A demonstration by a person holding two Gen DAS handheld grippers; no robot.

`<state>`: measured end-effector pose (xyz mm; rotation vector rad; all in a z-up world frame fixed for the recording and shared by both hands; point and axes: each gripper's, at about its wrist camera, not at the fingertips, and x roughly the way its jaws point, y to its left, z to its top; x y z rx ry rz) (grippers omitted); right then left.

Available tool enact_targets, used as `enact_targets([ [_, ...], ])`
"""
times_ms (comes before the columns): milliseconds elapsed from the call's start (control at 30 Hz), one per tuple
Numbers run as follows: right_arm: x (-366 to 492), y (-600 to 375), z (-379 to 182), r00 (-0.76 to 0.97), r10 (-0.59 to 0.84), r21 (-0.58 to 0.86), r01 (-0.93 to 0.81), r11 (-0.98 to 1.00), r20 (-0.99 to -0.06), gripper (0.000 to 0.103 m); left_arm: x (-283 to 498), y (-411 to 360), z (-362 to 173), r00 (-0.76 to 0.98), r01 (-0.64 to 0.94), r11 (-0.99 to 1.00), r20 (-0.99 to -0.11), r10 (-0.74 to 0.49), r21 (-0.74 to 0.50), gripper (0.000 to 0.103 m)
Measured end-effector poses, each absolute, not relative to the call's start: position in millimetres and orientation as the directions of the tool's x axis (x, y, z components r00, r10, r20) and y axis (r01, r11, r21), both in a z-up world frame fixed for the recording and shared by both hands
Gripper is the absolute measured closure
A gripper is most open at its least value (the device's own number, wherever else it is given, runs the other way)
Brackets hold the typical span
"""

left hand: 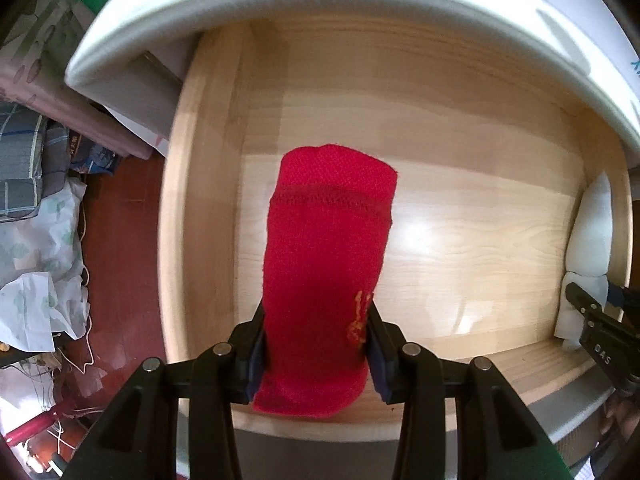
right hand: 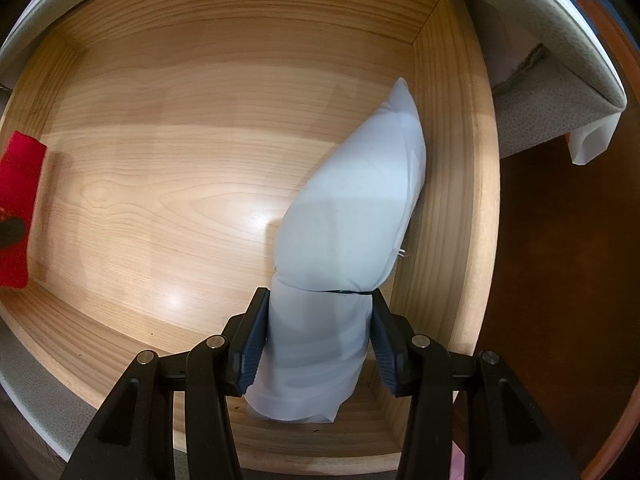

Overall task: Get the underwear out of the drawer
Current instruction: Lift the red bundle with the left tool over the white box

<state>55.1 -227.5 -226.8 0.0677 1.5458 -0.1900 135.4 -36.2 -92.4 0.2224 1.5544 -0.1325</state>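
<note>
With our left gripper (left hand: pixel 316 344) pinching the rolled red underwear (left hand: pixel 328 264) above the wooden drawer (left hand: pixel 204 184) floor and our right gripper (right hand: pixel 318 340) clamping the pale blue roll (right hand: pixel 352 208) against the right wall, the next move, we judge, is lifting both clear of the drawer front.

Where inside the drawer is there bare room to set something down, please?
The drawer floor lies bare between the red underwear in the left gripper and the white underwear in the right gripper. The right wall is crowded.

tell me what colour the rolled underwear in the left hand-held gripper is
Red, with small orange-gold embroidery; clearest in the left wrist view.
</note>
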Motion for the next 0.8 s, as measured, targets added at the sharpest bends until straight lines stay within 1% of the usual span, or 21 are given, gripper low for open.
enact_targets([
  [67,55,-227,-227,0.014,-0.078,-0.075,0.166,0.983,-0.997,0.06,150,-28,-84,0.015,0.227,0.973,-0.999,0.045,0.047,0.061],
  [633,55,-227,-225,0.018,-0.084,-0.08,0.159,0.984,-0.996,0.06,141,-2,-52,0.074,0.311,0.948,-0.996,0.053,0.073,0.061],
  [800,56,-227,-225,0.017,-0.086,-0.082,0.158,0.984,-0.996,0.06,135,5,-39,0.097,0.308,0.95,-0.995,0.028,0.056,0.061],
])
